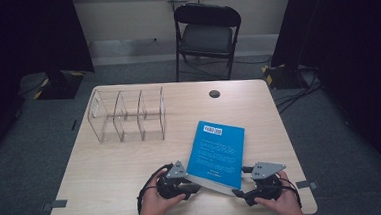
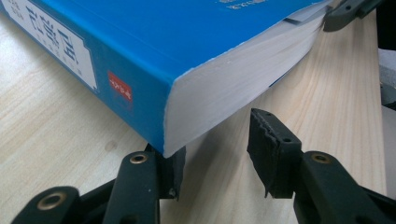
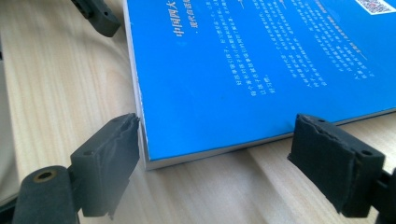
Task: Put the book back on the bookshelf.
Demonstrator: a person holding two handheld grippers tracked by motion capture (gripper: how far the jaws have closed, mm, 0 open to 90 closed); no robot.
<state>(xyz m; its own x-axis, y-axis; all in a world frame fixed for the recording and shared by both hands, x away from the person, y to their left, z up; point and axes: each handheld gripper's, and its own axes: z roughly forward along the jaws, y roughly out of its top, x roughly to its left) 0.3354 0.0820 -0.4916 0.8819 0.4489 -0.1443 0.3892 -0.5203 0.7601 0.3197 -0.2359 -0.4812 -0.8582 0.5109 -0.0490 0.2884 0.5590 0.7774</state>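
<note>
Both grippers low — flanking book (image 1: 216,153)

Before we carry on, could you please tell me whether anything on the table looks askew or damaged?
The thick blue paperback book lies skewed to the light wooden table edges, its near corner lifted off the surface with the cover peeling from the pages. The clear acrylic divider rack looks fine.

Lab/studio: black curtains (image 1: 28,32), floor cables (image 1: 298,93), folding chair (image 1: 206,34), bare wood table (image 1: 107,167).

Counted on the table (image 1: 106,162): one blue book (image 1: 216,153) and one clear three-compartment organiser (image 1: 127,116). Two handheld grippers, left (image 1: 192,189) and right (image 1: 239,194). One folding chair (image 1: 206,36) behind.
</note>
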